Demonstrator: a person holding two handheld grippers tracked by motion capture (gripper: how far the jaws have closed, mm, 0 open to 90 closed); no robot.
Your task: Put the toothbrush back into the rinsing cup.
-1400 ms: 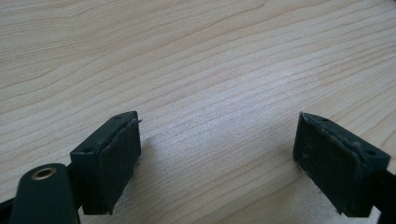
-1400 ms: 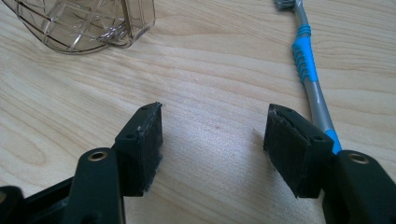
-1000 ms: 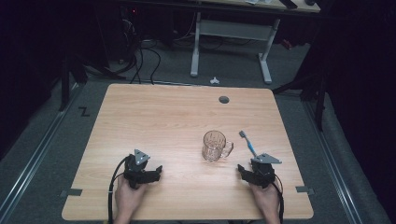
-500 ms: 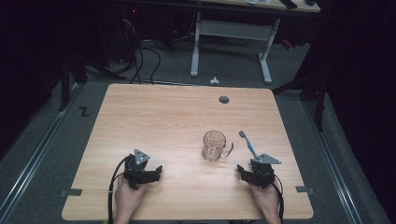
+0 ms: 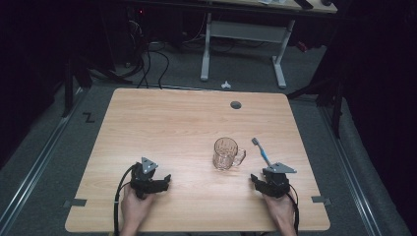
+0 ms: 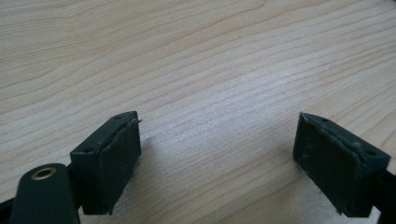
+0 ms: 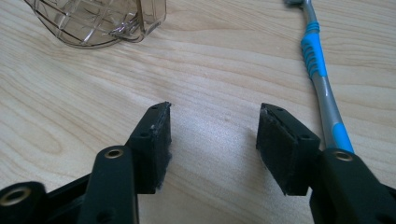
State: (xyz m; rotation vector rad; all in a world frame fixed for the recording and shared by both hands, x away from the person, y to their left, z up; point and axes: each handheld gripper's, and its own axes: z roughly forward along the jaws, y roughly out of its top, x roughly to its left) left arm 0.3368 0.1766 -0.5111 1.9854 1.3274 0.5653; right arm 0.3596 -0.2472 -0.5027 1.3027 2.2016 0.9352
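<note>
resting near toothbrush [image 7: 320, 79], right gripper [image 7: 212, 144] fingers closing, empty.

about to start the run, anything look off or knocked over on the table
Nothing stands out. The glass mug stands upright on the table, with the toothbrush lying flat beside it, apart from it. Nothing looks spilled or broken. Both grippers rest near the table's front edge.
</note>
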